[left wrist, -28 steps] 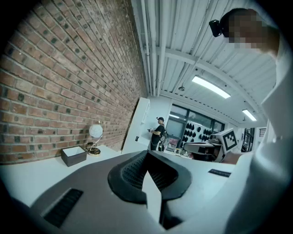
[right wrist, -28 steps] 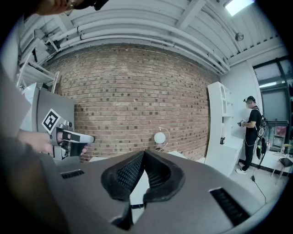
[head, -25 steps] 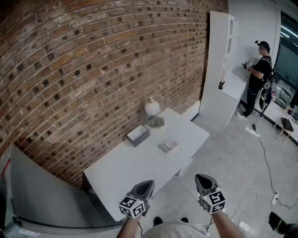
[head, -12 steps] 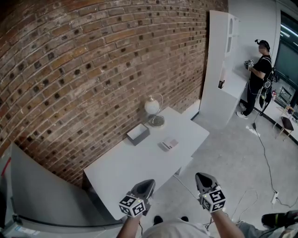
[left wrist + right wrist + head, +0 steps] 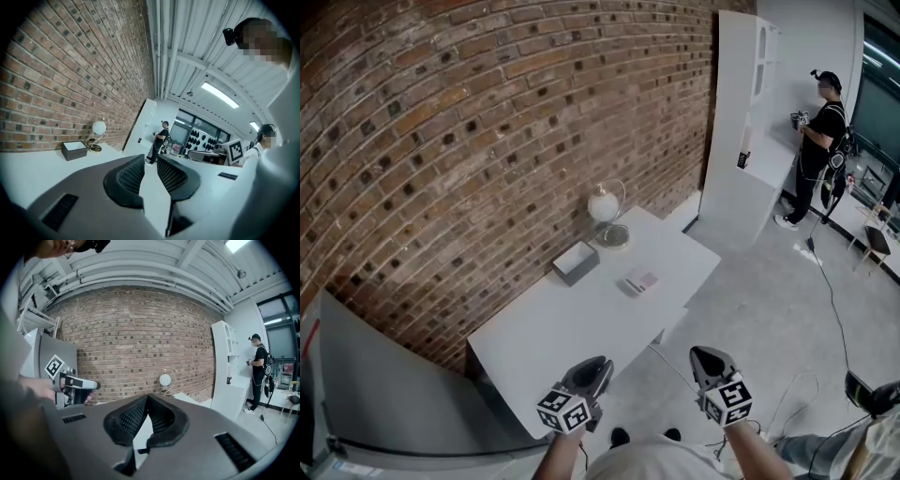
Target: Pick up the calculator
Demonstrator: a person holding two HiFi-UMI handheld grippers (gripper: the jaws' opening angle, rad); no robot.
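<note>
White table bears the calculator (near a grey box)

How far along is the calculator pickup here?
Done: nothing; the calculator lies untouched on the white table. In hand: the left gripper has just been opening its jaws, nothing between them; the right gripper is shut, empty. Left: reach, grasp, lift.

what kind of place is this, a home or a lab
Probably a lab or studio dressed as a room, not a home: a brick wall, a white table, a cable trailing over the grey floor, another person standing at a white cabinet.
</note>
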